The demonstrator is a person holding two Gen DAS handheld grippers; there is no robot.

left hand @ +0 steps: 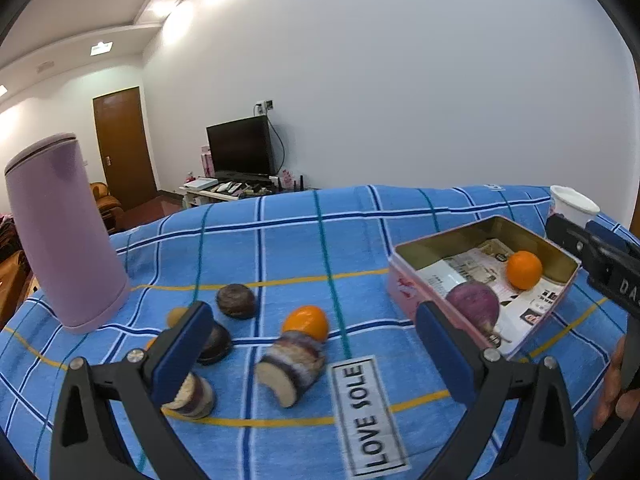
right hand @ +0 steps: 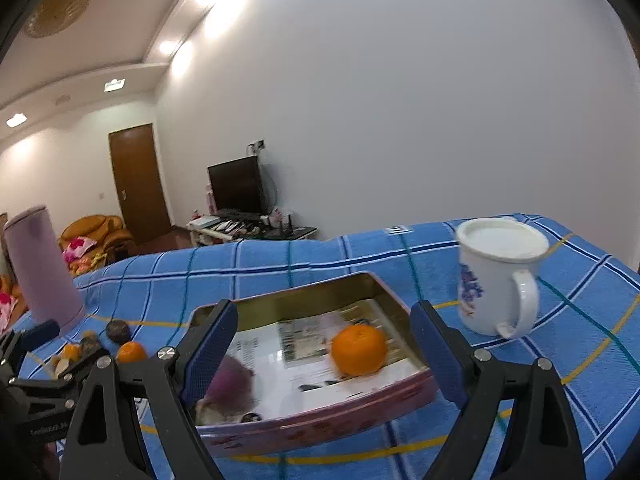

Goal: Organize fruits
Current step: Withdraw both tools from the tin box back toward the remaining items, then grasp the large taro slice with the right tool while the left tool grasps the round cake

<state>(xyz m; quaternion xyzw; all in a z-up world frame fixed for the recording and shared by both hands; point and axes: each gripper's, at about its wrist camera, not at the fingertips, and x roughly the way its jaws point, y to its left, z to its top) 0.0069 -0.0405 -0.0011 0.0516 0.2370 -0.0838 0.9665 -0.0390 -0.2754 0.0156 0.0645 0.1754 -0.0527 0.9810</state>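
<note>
My left gripper [left hand: 312, 356] stands open low over the blue checked cloth [left hand: 280, 240]. A striped purple-and-white fruit piece [left hand: 290, 368] lies between its fingers, untouched, with an orange [left hand: 306, 322] just behind it. Dark round fruits [left hand: 236, 300] and another striped piece [left hand: 192, 396] lie by the left finger. To the right is a pink tin [left hand: 404, 288] holding an orange [left hand: 524, 270] and a purple fruit [left hand: 474, 306]. My right gripper [right hand: 324, 360] is open over the tin [right hand: 320, 428], empty, with the orange [right hand: 359, 349] and the purple fruit [right hand: 232, 384] lying below it.
A tall lilac cylinder [left hand: 64, 232] stands at the left of the cloth. A white mug [right hand: 496, 280] stands right of the tin. A "LOVE SOLE" label [left hand: 366, 412] is sewn on the cloth. The tin's floor is lined with printed paper [right hand: 304, 344].
</note>
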